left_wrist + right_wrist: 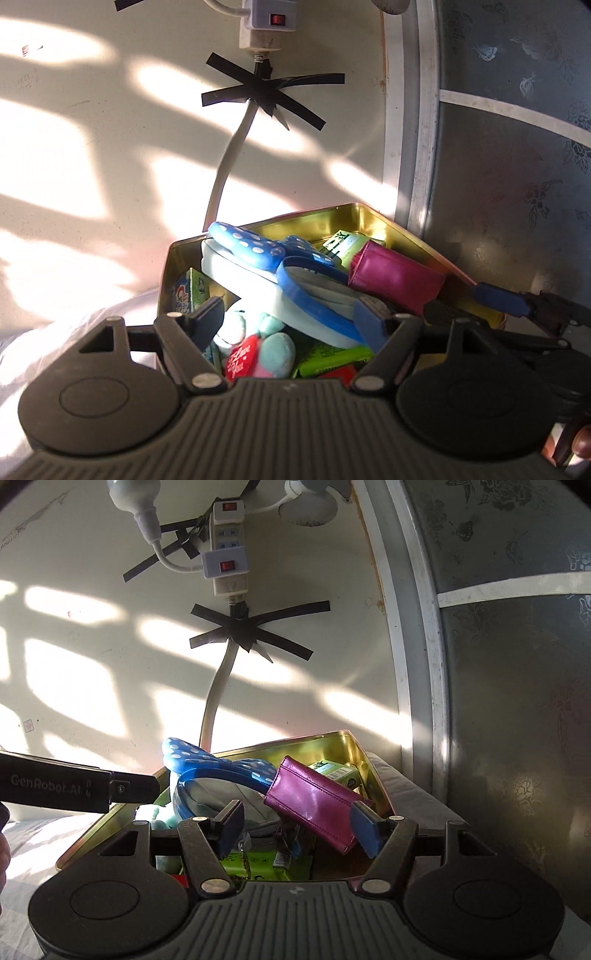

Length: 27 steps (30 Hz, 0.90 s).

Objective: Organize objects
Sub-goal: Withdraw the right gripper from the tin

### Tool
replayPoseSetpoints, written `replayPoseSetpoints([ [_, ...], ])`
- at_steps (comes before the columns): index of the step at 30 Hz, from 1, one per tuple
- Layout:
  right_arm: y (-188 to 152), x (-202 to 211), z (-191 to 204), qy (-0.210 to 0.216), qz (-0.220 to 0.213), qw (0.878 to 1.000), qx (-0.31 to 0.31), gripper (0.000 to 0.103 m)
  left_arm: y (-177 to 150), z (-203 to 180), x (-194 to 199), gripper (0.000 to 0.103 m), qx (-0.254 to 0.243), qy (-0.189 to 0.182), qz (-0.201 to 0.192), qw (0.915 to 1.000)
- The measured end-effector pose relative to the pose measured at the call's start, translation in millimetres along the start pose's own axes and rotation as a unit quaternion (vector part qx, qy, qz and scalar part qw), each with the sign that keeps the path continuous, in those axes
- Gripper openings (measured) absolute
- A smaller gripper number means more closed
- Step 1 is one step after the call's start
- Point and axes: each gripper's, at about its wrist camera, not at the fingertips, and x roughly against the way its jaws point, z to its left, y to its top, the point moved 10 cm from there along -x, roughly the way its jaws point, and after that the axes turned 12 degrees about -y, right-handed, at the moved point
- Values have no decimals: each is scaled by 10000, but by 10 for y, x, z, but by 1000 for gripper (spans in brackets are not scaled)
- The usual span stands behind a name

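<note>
A gold tin box (295,218) (354,738) stands against the wall, piled with objects. In it are a blue polka-dot headband (251,243) (199,760), a magenta wallet (395,277) (314,805), a light blue plush toy with a red heart (273,350), green packets (332,360) (258,864) and a small green box (192,291). My left gripper (291,321) is open over the near part of the tin, above the plush toy. My right gripper (295,827) is open over the tin, its right finger beside the wallet. The right gripper's blue fingertip (498,297) shows in the left wrist view.
A power strip (229,546) and its white cable (229,166) are taped to the cream wall with black tape. A grey patterned door or panel (517,147) with a white frame stands to the right. White cloth (92,325) lies under the tin.
</note>
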Motion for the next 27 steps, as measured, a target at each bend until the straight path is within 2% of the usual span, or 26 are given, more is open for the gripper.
replayPoseSetpoints([
  [5, -85, 283, 85, 159, -71, 9993, -329, 62, -215, 139, 276, 79, 119, 220, 28, 9997],
  [11, -215, 519, 201, 296, 82, 9975, -639, 62, -458, 239, 539, 82, 191, 367, 32, 9991],
  [17, -267, 648, 321, 285, 218, 9971, -675, 62, -696, 315, 746, 83, 247, 454, 59, 9986],
  [27, -414, 847, 643, 343, 355, 9976, -485, 63, -1169, 597, 976, 84, 650, 634, 200, 9957],
])
